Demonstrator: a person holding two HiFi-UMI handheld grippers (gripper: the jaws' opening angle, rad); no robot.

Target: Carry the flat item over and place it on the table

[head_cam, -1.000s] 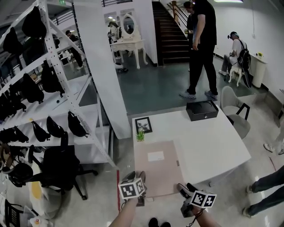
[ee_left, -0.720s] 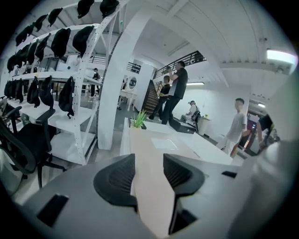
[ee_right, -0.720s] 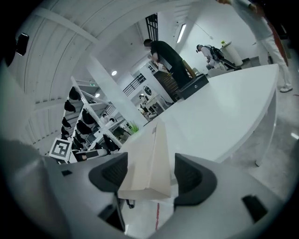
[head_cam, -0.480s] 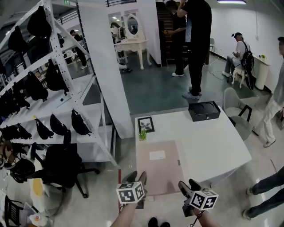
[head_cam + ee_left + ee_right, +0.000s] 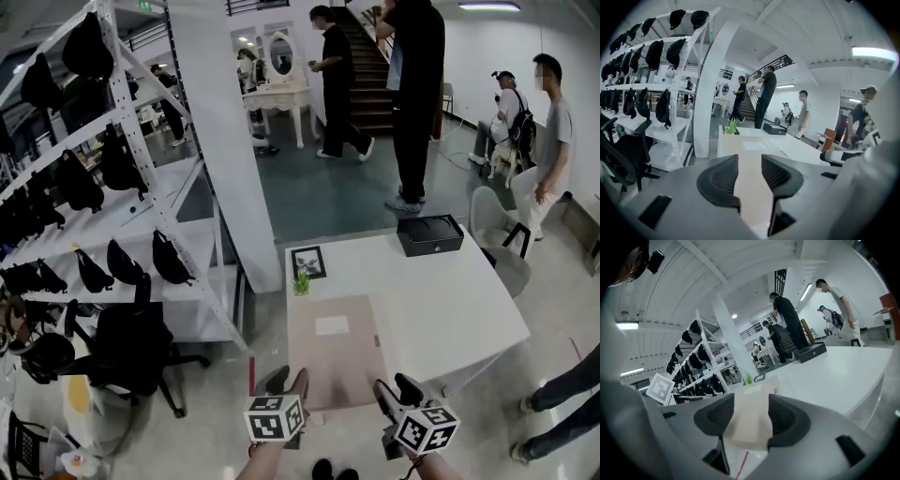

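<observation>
— Where is the flat item?
— The flat item (image 5: 330, 352), a pale pinkish board with a white label (image 5: 330, 326) on it, lies flat along the left side of the white counter (image 5: 450, 300). Its near end is at the counter's near edge.
— And the grippers?
— The left hand-held gripper (image 5: 287, 380) and the right hand-held gripper (image 5: 394, 389) sit at that near end, one by each corner. Both pairs of jaws have just been closing, but they stand apart. The board shows through each gap and no pad presses on it.
— What else is on the counter?
— A small green plant (image 5: 300, 284) just past the board's far end, a dark picture frame (image 5: 305, 263) behind the plant, and a black box (image 5: 427, 234) at the far edge.
— And the room?
— A white shelving rack (image 5: 112, 216) hung with black bags stands on the left, with a black office chair (image 5: 127, 352) in front of it. A white pillar (image 5: 220, 141) rises by the counter's far-left corner. Beyond are a dark green floor (image 5: 319, 187), a white dressing table (image 5: 277, 94) with a mirror, a staircase (image 5: 370, 80), and several people standing or walking.
</observation>
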